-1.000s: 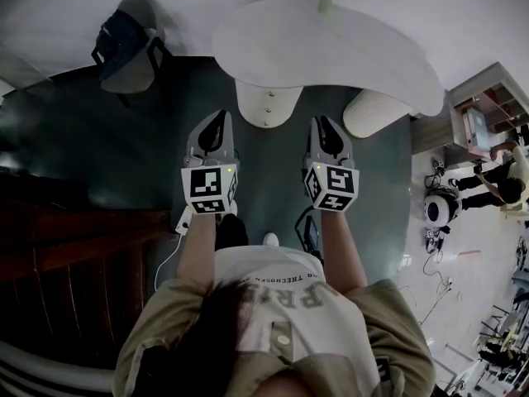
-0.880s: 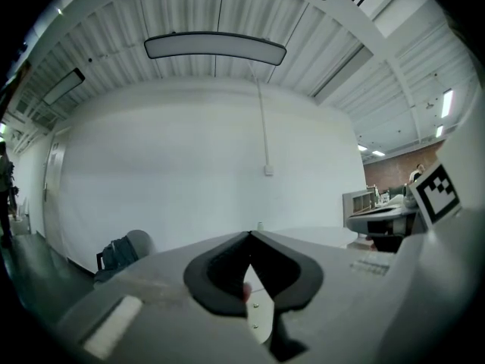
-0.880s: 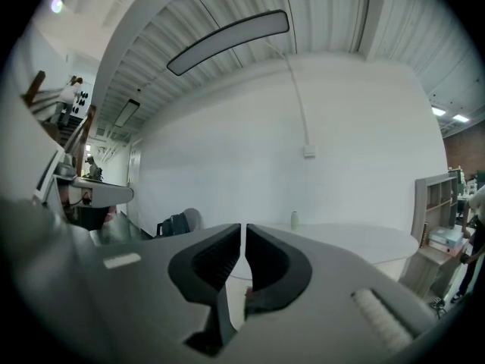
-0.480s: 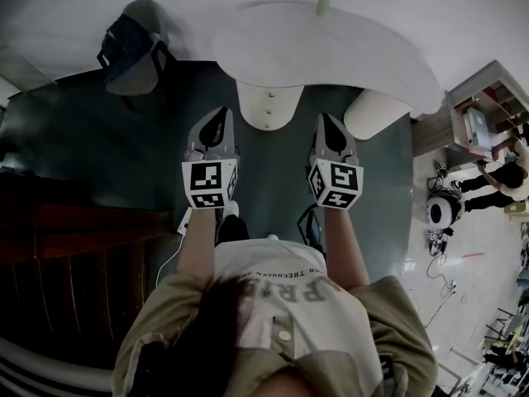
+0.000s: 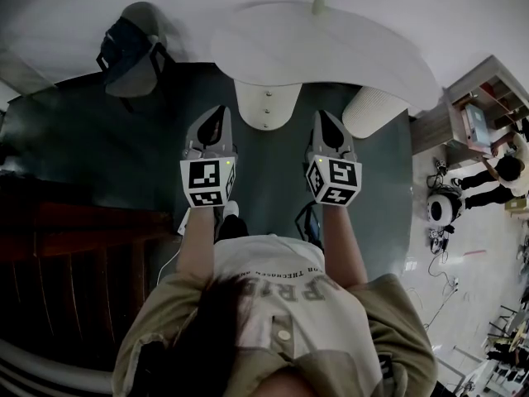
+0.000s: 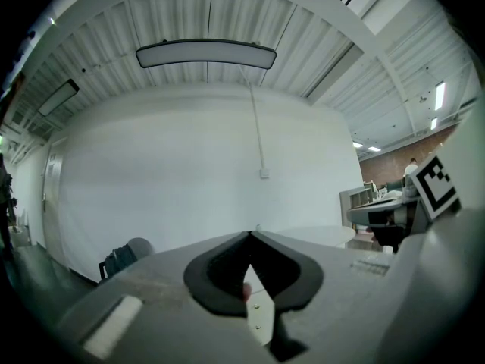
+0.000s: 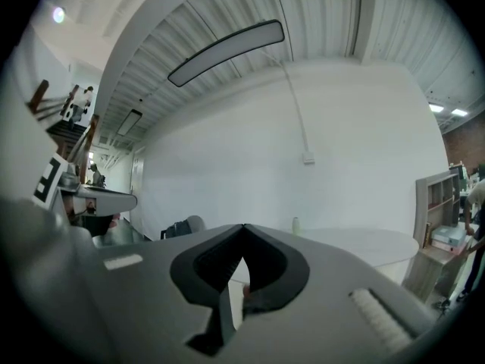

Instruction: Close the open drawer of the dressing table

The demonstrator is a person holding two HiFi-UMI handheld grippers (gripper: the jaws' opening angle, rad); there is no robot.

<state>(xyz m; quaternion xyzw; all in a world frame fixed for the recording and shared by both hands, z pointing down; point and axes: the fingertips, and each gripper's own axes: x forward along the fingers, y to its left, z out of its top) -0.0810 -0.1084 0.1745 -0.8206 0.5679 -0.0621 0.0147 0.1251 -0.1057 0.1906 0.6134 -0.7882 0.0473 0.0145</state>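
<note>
Head view: the drawer (image 5: 266,106) juts open from the near edge of the dressing table (image 5: 347,52). Short of the table, the left gripper (image 5: 218,114) and right gripper (image 5: 323,117) flank the drawer, jaws clenched, both empty.

The drawer (image 5: 266,102) juts out from under the dressing table (image 5: 347,52) toward the person. The left gripper (image 5: 216,116) and right gripper (image 5: 324,116) flank its front. A stool (image 5: 374,111) stands right of the drawer, and a chair (image 5: 131,50) stands far left. A bottle (image 5: 318,5) sits on the table's far edge.
</note>
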